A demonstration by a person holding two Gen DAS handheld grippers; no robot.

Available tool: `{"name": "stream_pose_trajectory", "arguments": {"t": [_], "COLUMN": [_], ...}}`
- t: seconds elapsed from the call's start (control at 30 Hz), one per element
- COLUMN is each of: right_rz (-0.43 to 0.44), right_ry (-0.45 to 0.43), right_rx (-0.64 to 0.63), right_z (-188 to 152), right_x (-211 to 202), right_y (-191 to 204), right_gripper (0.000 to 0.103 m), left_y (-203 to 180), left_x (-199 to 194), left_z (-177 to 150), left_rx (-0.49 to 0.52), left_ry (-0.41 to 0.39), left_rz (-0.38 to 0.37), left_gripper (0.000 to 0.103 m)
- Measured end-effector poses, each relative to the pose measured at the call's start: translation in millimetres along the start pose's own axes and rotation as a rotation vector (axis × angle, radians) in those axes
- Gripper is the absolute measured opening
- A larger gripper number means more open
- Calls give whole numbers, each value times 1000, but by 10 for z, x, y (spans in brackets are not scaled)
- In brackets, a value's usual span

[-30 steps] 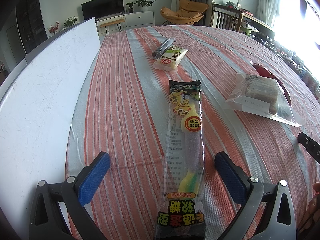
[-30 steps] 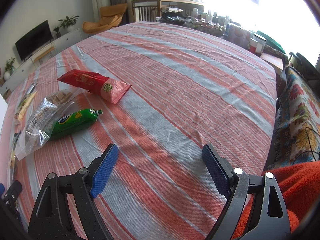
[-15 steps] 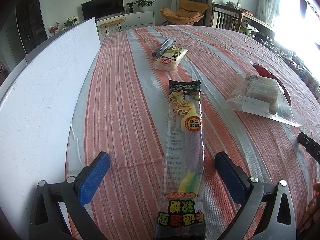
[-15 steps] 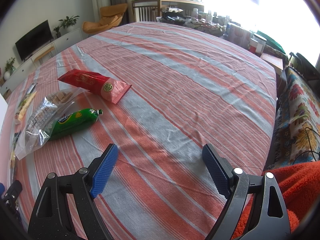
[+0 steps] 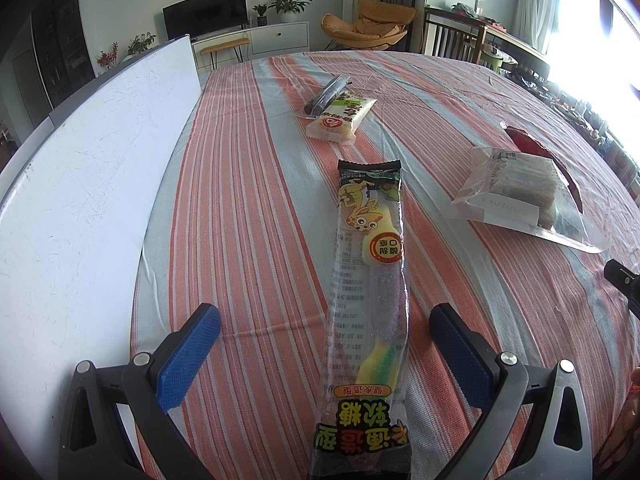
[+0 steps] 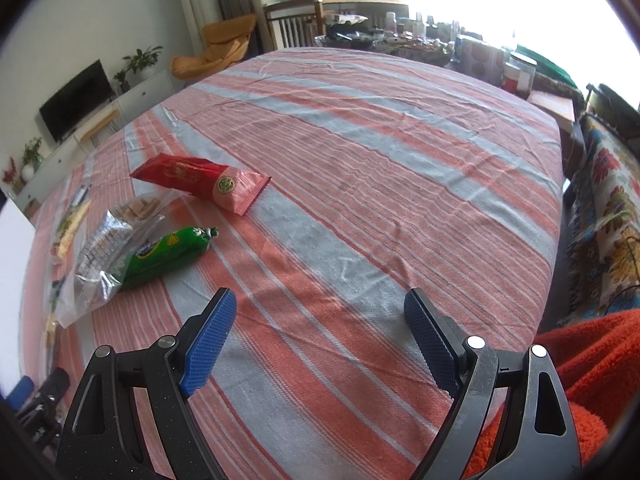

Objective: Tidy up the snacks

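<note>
- Striped red-and-grey cloth covers the table (image 5: 248, 208); a white board (image 5: 88, 184) stands along its left edge.
- The left hand-held gripper (image 5: 324, 344) is spread wide, its blue pads either side of the long gummy candy packet (image 5: 370, 292) lying flat on the cloth, touching neither.
- Farther off lie a white rice cracker pack (image 5: 340, 117) and a clear biscuit bag (image 5: 520, 192).
- The right hand-held gripper (image 6: 320, 340) is spread over bare cloth; a green snack tube (image 6: 168, 254) and red packet (image 6: 200, 180) lie to its far left.
</note>
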State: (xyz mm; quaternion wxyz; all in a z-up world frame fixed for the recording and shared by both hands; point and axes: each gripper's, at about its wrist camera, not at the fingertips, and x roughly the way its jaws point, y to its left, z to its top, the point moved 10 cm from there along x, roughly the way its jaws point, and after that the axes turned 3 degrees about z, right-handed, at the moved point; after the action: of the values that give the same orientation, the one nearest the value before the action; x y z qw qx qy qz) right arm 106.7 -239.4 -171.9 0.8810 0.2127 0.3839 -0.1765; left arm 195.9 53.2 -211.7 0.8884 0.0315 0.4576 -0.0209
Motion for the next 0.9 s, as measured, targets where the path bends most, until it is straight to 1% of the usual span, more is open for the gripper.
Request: {"name": "stream_pose_trajectory", "arguments": {"t": [0.1, 0.17, 0.23, 0.3, 0.33, 0.4, 0.43, 0.5, 0.57, 0.6, 0.63, 0.67, 0.7, 0.73, 0.83, 0.87, 0.9], "right_rz": [58, 48, 27, 19, 28, 85, 132, 315, 496, 569, 619, 633, 624, 612, 568, 551, 529], "right_ry": [-15, -39, -38, -48, -52, -7, 14, 59, 68, 75, 95, 121, 151, 201, 357, 389, 400], "right_rx": [40, 3, -93, -199, -257, -390, -442, -475, -447, -446, -462, -499, -553, -617, -781, -834, -884], "right_z": [45, 115, 152, 223, 263, 257, 251, 293, 460, 538, 599, 640, 630, 584, 285, 188, 80], "right_x": [-53, -78, -31, 13, 38, 144, 178, 144, 0, -55, -80, -76, -52, -3, 179, 242, 283], "right_y": [14, 91, 292, 583, 785, 1249, 1454, 1767, 1841, 1813, 1762, 1680, 1610, 1551, 1405, 1379, 1357], "right_gripper": [88, 88, 88, 88, 88, 87, 85, 85, 85, 85, 86, 86, 86, 86, 86, 85, 85], "left_y": [2, -3, -4, -4, -4, -6, -7, -8, 0, 3, -1, 0, 2, -1, -3, -4, -1], "left_x": [1, -1, -2, -2, -2, -3, -4, -5, -5, -3, -7, -6, -4, -5, -4, -4, -3], "left_z": [0, 0, 0, 0, 0, 0, 1, 1, -10, -10, -9, -8, -8, -7, -4, -3, -3], "left_rx": [0, 0, 0, 0, 0, 0, 0, 0, -1, -2, -1, -1, 0, -1, -1, -1, -1], "left_ry": [0, 0, 0, 0, 0, 0, 0, 0, 0, 0, 0, 0, 0, 0, 0, 0, 0], "left_rz": [0, 0, 0, 0, 0, 0, 0, -1, -2, -3, -2, -2, -1, -2, -2, -2, -2], "left_gripper": [103, 103, 103, 103, 103, 103, 103, 103, 103, 103, 103, 103, 103, 103, 103, 103, 103]}}
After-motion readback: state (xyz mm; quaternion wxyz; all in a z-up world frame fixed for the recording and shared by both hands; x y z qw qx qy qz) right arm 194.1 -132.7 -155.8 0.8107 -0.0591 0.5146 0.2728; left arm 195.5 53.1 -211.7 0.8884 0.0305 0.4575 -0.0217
